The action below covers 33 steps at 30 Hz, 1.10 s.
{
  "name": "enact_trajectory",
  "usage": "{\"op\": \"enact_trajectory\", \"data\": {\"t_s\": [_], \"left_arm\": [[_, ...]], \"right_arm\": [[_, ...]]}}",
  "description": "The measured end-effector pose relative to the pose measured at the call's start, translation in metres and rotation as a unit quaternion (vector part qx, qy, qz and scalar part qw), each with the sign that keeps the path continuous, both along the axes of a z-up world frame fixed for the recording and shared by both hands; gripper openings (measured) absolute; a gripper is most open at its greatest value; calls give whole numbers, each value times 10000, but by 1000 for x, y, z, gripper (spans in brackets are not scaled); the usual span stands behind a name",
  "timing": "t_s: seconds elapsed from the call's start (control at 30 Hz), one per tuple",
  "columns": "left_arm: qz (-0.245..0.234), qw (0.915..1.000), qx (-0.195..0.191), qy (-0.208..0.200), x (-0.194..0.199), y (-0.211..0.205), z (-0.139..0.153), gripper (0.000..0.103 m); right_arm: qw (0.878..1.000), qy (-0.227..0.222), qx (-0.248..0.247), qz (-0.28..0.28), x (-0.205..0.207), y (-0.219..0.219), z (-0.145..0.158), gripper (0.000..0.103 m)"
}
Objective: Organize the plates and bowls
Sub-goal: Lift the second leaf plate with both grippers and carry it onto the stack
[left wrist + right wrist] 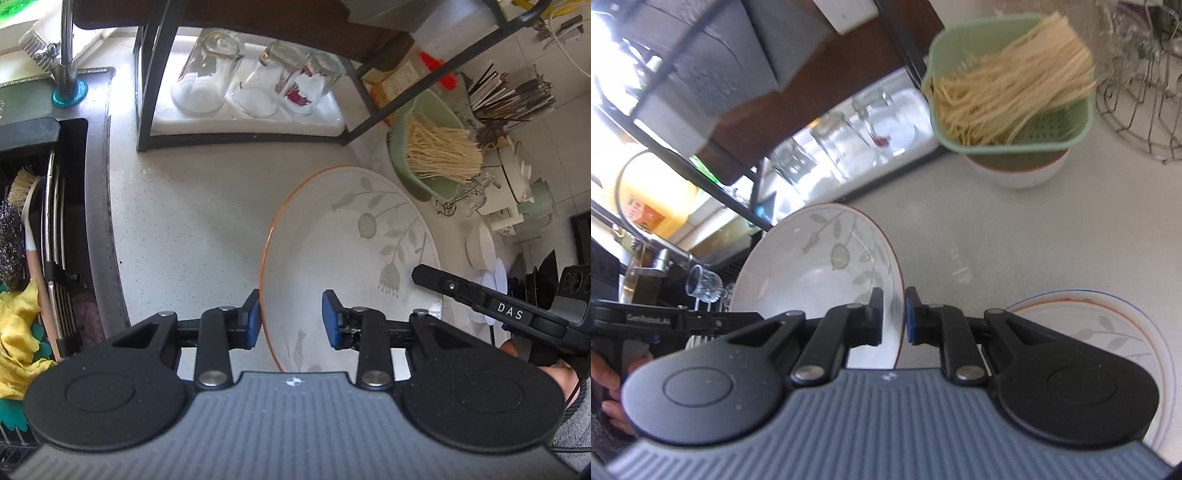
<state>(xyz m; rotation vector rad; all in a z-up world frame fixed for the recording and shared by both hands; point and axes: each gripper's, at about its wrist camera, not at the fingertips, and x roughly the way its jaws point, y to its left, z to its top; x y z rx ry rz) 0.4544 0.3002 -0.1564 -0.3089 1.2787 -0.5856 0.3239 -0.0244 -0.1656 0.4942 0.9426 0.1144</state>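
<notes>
A white bowl [351, 240] with an orange rim and a grey leaf print hangs tilted above the pale counter [184, 221]. My right gripper [894, 314] is shut on the near rim of that bowl [812, 266]. One of its fingers [443, 284] shows at the bowl's right edge in the left wrist view. My left gripper [291, 319] straddles the bowl's left rim. Its left pad sits against the outside and its right pad stands apart over the inside, so it is open. A second leaf-print plate [1108, 332] lies flat on the counter under the right gripper.
A green colander [424, 155] of pale sticks sits in a white bowl [1015, 173] at the back. Upturned glasses [240, 81] stand on a white tray under a black shelf frame. The sink with its rack [55, 221] lies at left. A wire basket [1145, 92] stands at the far right.
</notes>
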Motion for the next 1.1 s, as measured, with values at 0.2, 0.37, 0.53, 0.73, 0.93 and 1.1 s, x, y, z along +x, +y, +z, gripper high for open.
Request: {"op": "enact_trajectory", "data": {"t_s": [0.2,0.37,0.53,0.73,0.93,1.1], "left_arm": [[-83,9999,-96,-93,-19,-5,17,37],[-153,9998,-107,-58,-34,-18,19,37],[-191,9998,-59,-44,-46,-38,15,37],[-81,9999,-115,-18,-60,-62,7,37],[-120,9999,-37,6,-72,-87,-9,37],[-63,9999,123,64,-81,-106,-21,37]], "right_arm": [[9998,-196,85,-57,-23,-9,14,15],[9996,-235,120,-116,-44,-18,18,15],[9995,-238,136,-179,-60,-32,16,15],[9995,-178,105,-241,-75,-52,11,15],[9998,-51,-30,-203,-88,-71,0,15],[9998,90,-98,-132,-94,-86,-18,15]]}}
